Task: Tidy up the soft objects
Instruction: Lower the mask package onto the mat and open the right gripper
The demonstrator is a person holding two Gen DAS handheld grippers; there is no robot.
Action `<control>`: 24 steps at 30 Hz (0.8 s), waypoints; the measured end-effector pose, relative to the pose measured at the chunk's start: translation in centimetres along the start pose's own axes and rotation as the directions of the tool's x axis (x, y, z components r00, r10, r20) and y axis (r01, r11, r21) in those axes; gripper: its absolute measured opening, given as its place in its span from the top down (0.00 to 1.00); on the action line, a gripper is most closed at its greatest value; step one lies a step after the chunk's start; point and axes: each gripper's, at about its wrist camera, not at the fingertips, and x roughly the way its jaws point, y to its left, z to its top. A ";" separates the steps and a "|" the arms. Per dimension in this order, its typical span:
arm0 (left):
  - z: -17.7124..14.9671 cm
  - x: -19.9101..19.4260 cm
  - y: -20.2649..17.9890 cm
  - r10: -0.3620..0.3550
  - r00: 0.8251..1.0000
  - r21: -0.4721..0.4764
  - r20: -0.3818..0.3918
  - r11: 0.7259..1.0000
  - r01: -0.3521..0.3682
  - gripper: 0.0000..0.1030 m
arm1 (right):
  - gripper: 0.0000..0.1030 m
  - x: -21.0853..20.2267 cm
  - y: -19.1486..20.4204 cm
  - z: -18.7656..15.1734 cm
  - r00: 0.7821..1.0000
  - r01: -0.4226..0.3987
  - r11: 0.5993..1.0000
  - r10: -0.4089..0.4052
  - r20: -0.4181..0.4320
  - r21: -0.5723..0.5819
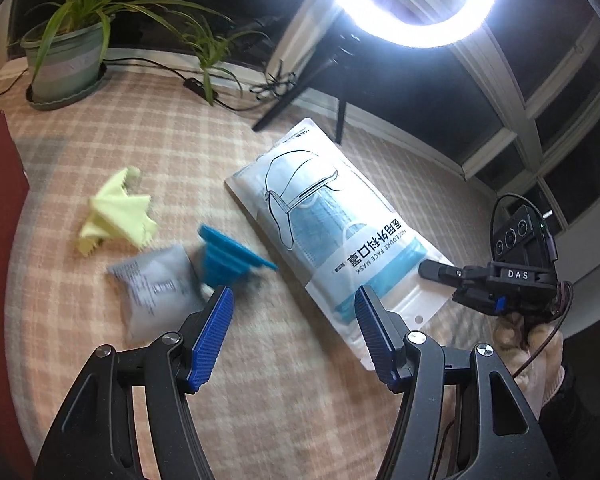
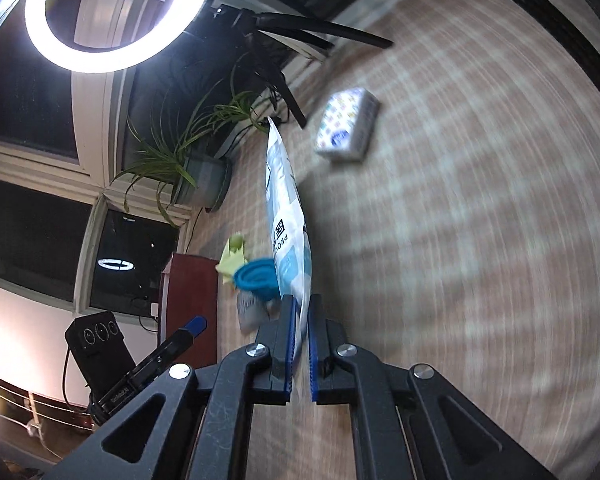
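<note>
Closest to us on the left side, our left gripper (image 1: 296, 300) is spread wide with nothing between its blue pads (image 1: 214, 332), hanging over the checked tablecloth (image 1: 260, 380). Just past its left pad there's a grey sachet (image 1: 156, 284) lying flat, a bit blurry, and right beside that a blue collapsible cup (image 1: 224, 256) tipped on its side. We can't tell if those two actually touch.

Over on the right, our right gripper (image 2: 300, 312) is clamped down on the near edge of the face mask pack (image 1: 324, 232). In the right wrist view the pack (image 2: 286, 208) runs edge-on straight out from between the two blue pads (image 2: 288, 344), which are pinched nearly together with just the pack's thickness between them. From the left view that same gripper (image 1: 428, 270) comes in from the right with its tip on the pack's lower right edge.

A little further out, a crumpled yellow cloth (image 1: 116, 212) sits left of the cup, clear of the pack. A dark red box (image 1: 0, 240) stands at the left edge. In the right view a small tissue packet (image 2: 346, 124) lies off on its own on the cloth, well apart from the rest.

At the back there's a potted plant (image 1: 66, 56) and a lit ring light (image 1: 410, 0) on a tripod.
</note>
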 end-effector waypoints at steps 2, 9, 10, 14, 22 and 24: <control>-0.8 0.0 -0.7 -0.008 1.000 0.008 -0.011 1.000 0.008 0.40 | 0.95 -0.5 -0.4 -1.1 1.000 -0.015 0.999 0.014 0.007 0.029; -3.1 0.3 -2.3 -0.024 0.998 0.030 -0.050 0.999 0.026 0.40 | 0.95 -2.1 -2.3 -6.1 0.999 -0.011 0.993 0.006 0.038 0.115; -3.5 0.3 -2.5 -0.025 0.998 0.030 -0.055 0.999 0.027 0.40 | 0.95 -2.1 -2.5 -6.9 0.999 -0.006 0.992 0.001 0.038 0.124; -5.0 0.6 -2.7 -0.034 0.996 0.019 -0.079 0.999 0.036 0.40 | 0.95 -1.8 -2.5 -8.9 0.999 0.037 0.994 -0.039 0.014 0.105; -6.6 1.3 -3.1 -0.035 0.994 -0.004 -0.101 0.999 0.035 0.40 | 0.68 -1.6 -1.7 -10.1 0.969 0.242 0.969 -0.243 -0.043 -0.043; -6.8 1.6 -3.3 -0.034 0.994 -0.008 -0.103 0.999 0.033 0.40 | 0.66 -2.2 -1.3 -9.9 0.950 0.307 0.947 -0.310 -0.022 -0.098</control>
